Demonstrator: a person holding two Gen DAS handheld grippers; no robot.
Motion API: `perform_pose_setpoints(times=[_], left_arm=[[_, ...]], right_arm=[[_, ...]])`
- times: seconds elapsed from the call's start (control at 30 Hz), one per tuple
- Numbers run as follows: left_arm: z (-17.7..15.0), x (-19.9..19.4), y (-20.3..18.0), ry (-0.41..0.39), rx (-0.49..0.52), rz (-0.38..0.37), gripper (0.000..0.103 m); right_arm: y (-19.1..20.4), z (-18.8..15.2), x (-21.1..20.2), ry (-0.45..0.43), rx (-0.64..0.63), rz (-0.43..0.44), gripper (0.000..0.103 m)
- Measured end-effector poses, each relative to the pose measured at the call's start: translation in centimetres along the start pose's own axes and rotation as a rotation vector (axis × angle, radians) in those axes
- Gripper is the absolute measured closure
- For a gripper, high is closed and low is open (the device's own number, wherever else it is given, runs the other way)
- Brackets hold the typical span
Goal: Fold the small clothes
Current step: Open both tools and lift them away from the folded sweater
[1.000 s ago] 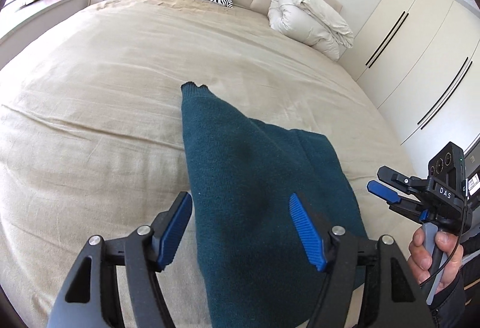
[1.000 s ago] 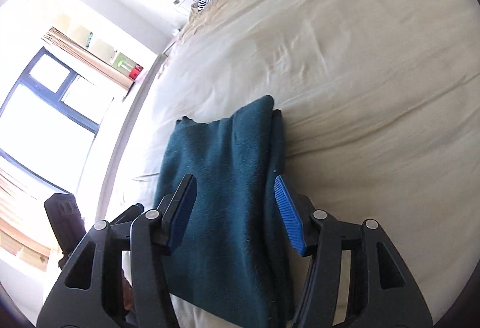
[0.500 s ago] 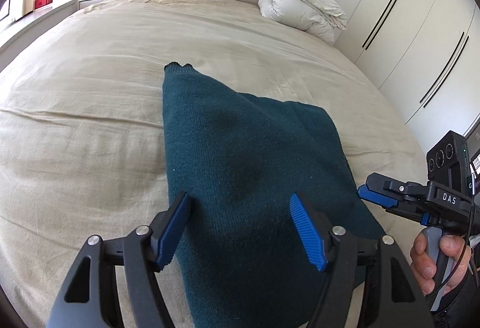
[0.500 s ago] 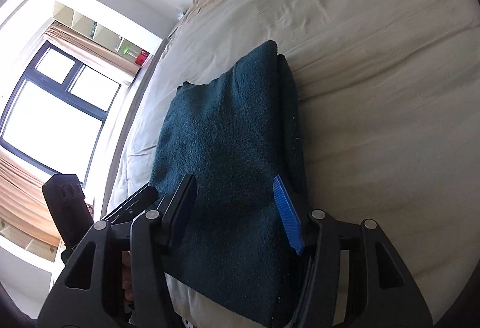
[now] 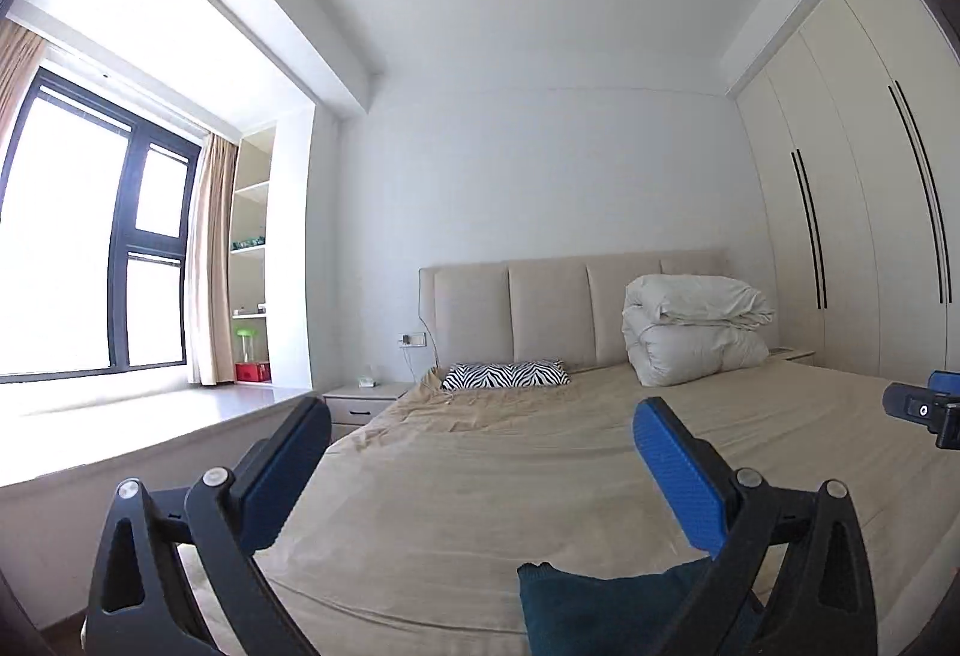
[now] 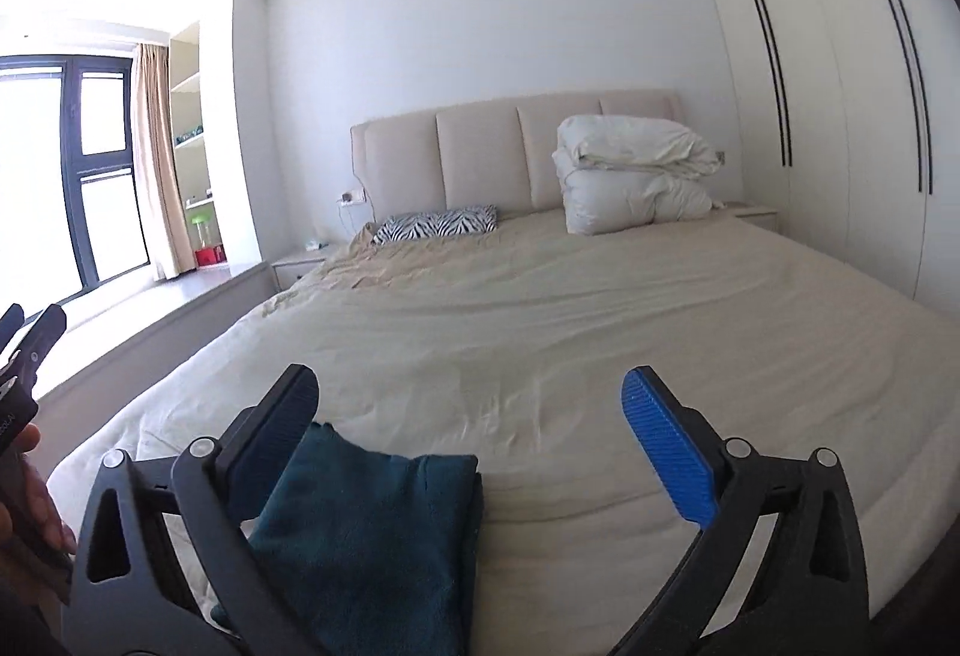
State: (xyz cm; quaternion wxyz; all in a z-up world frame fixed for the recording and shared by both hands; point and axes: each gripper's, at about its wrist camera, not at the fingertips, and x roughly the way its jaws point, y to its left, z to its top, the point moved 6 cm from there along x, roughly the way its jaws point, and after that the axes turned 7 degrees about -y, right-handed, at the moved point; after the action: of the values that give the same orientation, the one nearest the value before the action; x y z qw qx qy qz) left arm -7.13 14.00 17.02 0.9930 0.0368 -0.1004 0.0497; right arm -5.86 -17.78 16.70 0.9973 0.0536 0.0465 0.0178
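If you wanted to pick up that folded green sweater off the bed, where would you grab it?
Probably the sweater by its near edge, coming in low from the foot of the bed. It lies flat in stacked layers, so pinching that edge should catch them all. Both grippers, left and right, have just opened wide and hold nothing.

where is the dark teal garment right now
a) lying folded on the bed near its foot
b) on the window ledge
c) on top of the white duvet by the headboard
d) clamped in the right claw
a: the dark teal garment lies folded on the beige bed sheet, and the open right claw grips nothing.
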Motion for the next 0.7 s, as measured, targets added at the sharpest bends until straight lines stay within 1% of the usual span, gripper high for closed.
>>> perform_pose_setpoints(times=[0.03, 0.07, 0.1, 0.17, 0.23, 0.3, 0.4, 0.47, 0.53, 0.6, 0.67, 0.7], left_arm=[[1.0, -0.5, 0.2, -0.023, 0.015, 0.006, 0.000], [1.9, -0.9, 0.1, -0.035, 0.047, -0.001, 0.000], [2.5, -1.0, 0.0, -0.041, 0.075, -0.015, 0.000], [3.2, -0.7, -0.2, -0.020, 0.102, -0.049, 0.000], [3.3, -0.2, -0.2, 0.010, 0.096, -0.068, 0.000], [2.5, 0.3, -0.4, 0.065, 0.062, -0.087, 0.000], [-0.5, 1.7, -1.1, 0.242, 0.013, -0.126, 0.000], [-3.2, 2.5, -1.6, 0.353, 0.003, -0.128, 0.000], [-6.7, 3.2, -2.1, 0.483, 0.018, -0.104, 0.000], [-10.7, 3.3, -2.6, 0.613, 0.046, -0.089, 0.000], [-14.5, 3.5, -3.0, 0.745, 0.087, -0.078, 0.000], [-16.2, 3.2, -3.1, 0.799, 0.086, -0.082, 0.000]], right_arm=[[0.3, 1.5, -1.1, -0.066, -0.023, 0.003, 0.000], [0.6, 2.8, -2.0, -0.114, -0.043, 0.007, 0.000], [0.8, 3.9, -2.9, -0.142, -0.062, 0.003, 0.000], [1.3, 5.6, -4.2, -0.172, -0.096, -0.004, 0.000], [1.7, 6.6, -5.2, -0.201, -0.101, 0.011, 0.000], [2.1, 6.7, -5.4, -0.184, -0.092, 0.038, 0.000], [2.3, 5.1, -4.1, -0.085, -0.095, 0.054, 0.000], [2.4, 2.8, -3.4, -0.002, -0.095, 0.048, 0.000], [2.2, 0.4, -2.2, 0.080, -0.083, 0.042, 0.000], [2.0, -2.5, -0.8, 0.178, -0.092, 0.007, 0.000], [1.5, -5.8, 1.0, 0.300, -0.126, -0.054, 0.000], [1.2, -7.5, 2.0, 0.365, -0.138, -0.084, 0.000]])
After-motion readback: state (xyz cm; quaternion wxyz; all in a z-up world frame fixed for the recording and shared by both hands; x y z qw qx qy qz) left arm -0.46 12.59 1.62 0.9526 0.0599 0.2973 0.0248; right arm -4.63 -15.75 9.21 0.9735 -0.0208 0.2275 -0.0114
